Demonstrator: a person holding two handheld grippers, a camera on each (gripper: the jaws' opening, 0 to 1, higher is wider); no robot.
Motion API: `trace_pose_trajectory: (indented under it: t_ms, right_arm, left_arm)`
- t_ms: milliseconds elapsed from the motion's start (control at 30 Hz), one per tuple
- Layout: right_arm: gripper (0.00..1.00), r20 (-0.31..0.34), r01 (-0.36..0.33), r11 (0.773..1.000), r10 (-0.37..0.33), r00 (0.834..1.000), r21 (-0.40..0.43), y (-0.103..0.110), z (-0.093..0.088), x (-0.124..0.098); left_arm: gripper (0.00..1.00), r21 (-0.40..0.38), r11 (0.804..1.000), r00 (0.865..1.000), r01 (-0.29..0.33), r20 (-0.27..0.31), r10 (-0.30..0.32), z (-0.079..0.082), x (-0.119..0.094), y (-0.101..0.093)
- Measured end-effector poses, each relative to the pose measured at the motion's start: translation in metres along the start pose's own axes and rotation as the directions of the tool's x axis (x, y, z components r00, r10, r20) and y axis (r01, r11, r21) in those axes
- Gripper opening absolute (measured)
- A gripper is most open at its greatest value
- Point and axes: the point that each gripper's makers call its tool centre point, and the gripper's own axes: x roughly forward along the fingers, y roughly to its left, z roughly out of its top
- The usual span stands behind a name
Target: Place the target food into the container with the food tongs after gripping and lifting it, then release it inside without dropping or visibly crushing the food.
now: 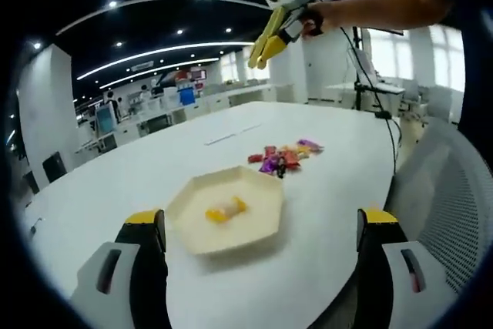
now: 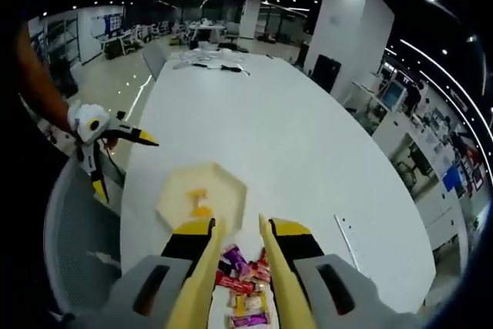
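Tongs (image 2: pixel 235 267) ride on my right tool (image 2: pixel 235 248), their two yellow arms running forward between its jaws, tips apart and nothing held between them. Just under those tips lies the pile of wrapped candies (image 2: pixel 245 287) on the white surface (image 2: pixel 308 159), so I judge the right tool is poised over the supply for a fresh pick. My left tool (image 1: pixel 262 240) stands wide open with nothing in it, its jaws framing the cream hexagonal container (image 1: pixel 226 209).

Inside that container sits a yellow-wrapped candy (image 1: pixel 225 209), off to one side of the middle. By my reading, one piece has already been delivered intact; the rest of the heap is untouched, and a grip, lift, carry and release are yet to come.

Farther out, the left gripper view gives me what the right one cannot: the right tool seen from outside, raised high above the surface at the end of a bare arm (image 1: pixel 385 1), and the candies lying just beyond the container. The right gripper view returns the favour, showing the left tool from outside at the surface's edge beside a mesh chair (image 2: pixel 73 229), and the office beyond.
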Motion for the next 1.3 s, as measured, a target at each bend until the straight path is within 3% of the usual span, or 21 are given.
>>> trace_pose_trajectory:
  t_ms: [167, 267, 367, 433, 500, 700, 1067, 1133, 1167, 1300]
  right_arm:
    - [0.26, 0.041, 0.016, 0.999, -0.018, 0.999, 0.048, -0.007, -0.005, -0.013]
    - [0.26, 0.033, 0.035, 0.998, -0.037, 0.999, 0.057, -0.01, -0.013, -0.02]
    - [0.26, 0.016, 0.064, 0.995, -0.065, 0.998, 0.079, -0.013, -0.024, -0.027]
    - [0.27, 0.003, 0.081, 0.992, -0.081, 0.997, 0.093, -0.013, -0.035, -0.029]
    - [0.27, -0.011, 0.096, 0.989, -0.096, 0.995, 0.112, -0.013, -0.046, -0.03]
    - [0.27, -0.052, 0.155, 0.977, -0.149, 0.988, 0.144, -0.021, -0.072, -0.039]
    - [0.28, -0.037, 0.152, 0.975, -0.148, 0.988, 0.162, -0.023, -0.093, -0.052]
    - [0.28, -0.048, 0.168, 0.969, -0.161, 0.986, 0.181, -0.03, -0.1, -0.055]
    - [0.28, -0.047, 0.176, 0.965, -0.17, 0.984, 0.194, -0.033, -0.103, -0.055]
    - [0.28, -0.072, 0.216, 0.954, -0.205, 0.976, 0.207, -0.039, -0.115, -0.059]
  left_arm:
    - [1.0, 0.012, 0.999, 0.998, 0.043, -0.035, -0.043, -0.005, 0.002, -0.01]
    - [1.0, 0.054, 0.996, 0.997, 0.071, 0.003, -0.071, 0.003, 0.004, -0.017]
    - [1.0, 0.033, 0.996, 0.996, 0.084, -0.028, -0.083, -0.003, 0.006, -0.018]
    - [1.0, -0.006, 0.995, 0.995, 0.1, -0.008, -0.1, -0.002, 0.006, -0.019]
    - [1.0, -0.024, 0.996, 0.996, 0.087, -0.03, -0.088, -0.007, 0.005, -0.015]
    - [1.0, -0.011, 0.996, 0.996, 0.093, -0.009, -0.093, -0.002, 0.003, -0.019]
    - [1.0, -0.014, 0.999, 0.999, 0.047, -0.023, -0.047, 0.0, 0.002, -0.007]
    - [1.0, -0.087, 0.995, 0.997, 0.045, -0.054, -0.05, -0.002, 0.0, -0.005]
    - [1.0, -0.13, 0.991, 0.997, 0.016, -0.069, -0.025, -0.002, -0.003, 0.002]
    - [1.0, -0.106, 0.994, 1.0, -0.02, -0.024, 0.017, 0.008, -0.013, 0.011]
